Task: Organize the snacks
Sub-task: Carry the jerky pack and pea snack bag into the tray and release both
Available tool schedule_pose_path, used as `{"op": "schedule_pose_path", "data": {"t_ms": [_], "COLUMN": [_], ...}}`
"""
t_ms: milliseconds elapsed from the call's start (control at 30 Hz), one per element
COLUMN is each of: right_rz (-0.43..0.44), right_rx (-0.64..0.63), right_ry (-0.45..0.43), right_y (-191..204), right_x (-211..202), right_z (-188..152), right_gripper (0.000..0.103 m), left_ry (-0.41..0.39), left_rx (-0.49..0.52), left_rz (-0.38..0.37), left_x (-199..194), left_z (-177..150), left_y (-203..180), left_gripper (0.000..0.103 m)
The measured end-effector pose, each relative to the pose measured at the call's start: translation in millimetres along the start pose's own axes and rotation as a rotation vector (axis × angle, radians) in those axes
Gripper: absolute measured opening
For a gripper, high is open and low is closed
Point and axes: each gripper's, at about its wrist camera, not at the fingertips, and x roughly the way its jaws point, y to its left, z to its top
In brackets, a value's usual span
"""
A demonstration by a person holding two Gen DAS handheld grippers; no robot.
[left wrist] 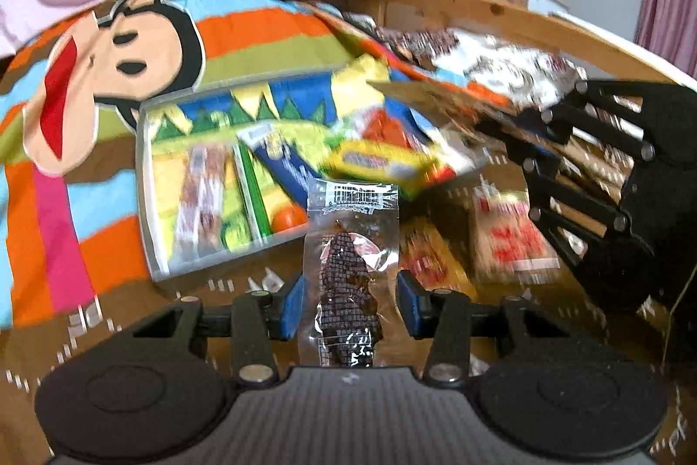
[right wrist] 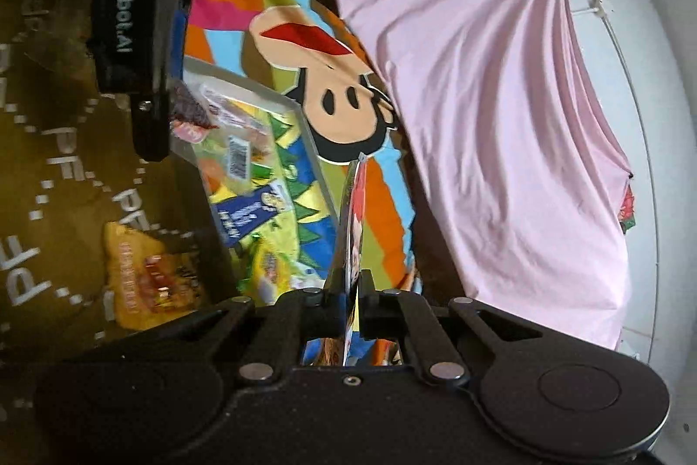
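While the left gripper [left wrist: 348, 306] holds a clear packet [left wrist: 352, 247] of dark dried snack upright between its blue pads [left wrist: 292, 306], the jaws stand partly apart with the wrapper's edges reaching both pads, so it looks pinched by its width. Beyond it a grey tray [left wrist: 146, 203] sits on a bedspread [left wrist: 270, 29] striped in bright colours with a cartoon monkey face; the tray already carries several wrapped snacks, blurred, yellow, green and blue among them. To the right of the tray more packets lie loose on the brown cloth [left wrist: 130, 317], one of them red and white [left wrist: 514, 238]. The right gripper [right wrist: 355, 293] has its jaws pressed together on a thin flat pack [right wrist: 355, 203], seen edge-on and standing up from the fingers; in the left view the same pack reaches out over the tray's far right corner. From the right view a yellow packet [right wrist: 139, 277] lies on the brown cloth beside the tray [right wrist: 313, 142], and a pink sheet [right wrist: 479, 94] hangs behind.
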Motion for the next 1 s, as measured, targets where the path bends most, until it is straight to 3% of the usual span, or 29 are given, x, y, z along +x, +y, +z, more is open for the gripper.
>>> {"op": "schedule_pose_path", "data": {"t_ms": [433, 633, 800, 1000], "right_rz": [0.015, 0.067, 0.106, 0.159], "right_rx": [0.120, 0.183, 0.229, 0.258], "right_ry": [0.136, 0.207, 0.221, 0.213], "right_y": [-27, -31, -31, -29], "right_x": [120, 164, 174, 175], "right_z": [8, 9, 10, 13], "right_gripper": [0.005, 0.005, 0.006, 0.033], "left_ry": [-0.111, -0.072, -0.052, -0.023], "left_rx": [-0.071, -0.085, -0.116, -0.139], "left_rz": [0.122, 0.152, 0.137, 0.114], "left_x": [67, 105, 119, 126], "left_z": [66, 78, 72, 66], "left_y": [41, 51, 56, 57], "left_gripper": [0.049, 0.049, 0.049, 0.050]}}
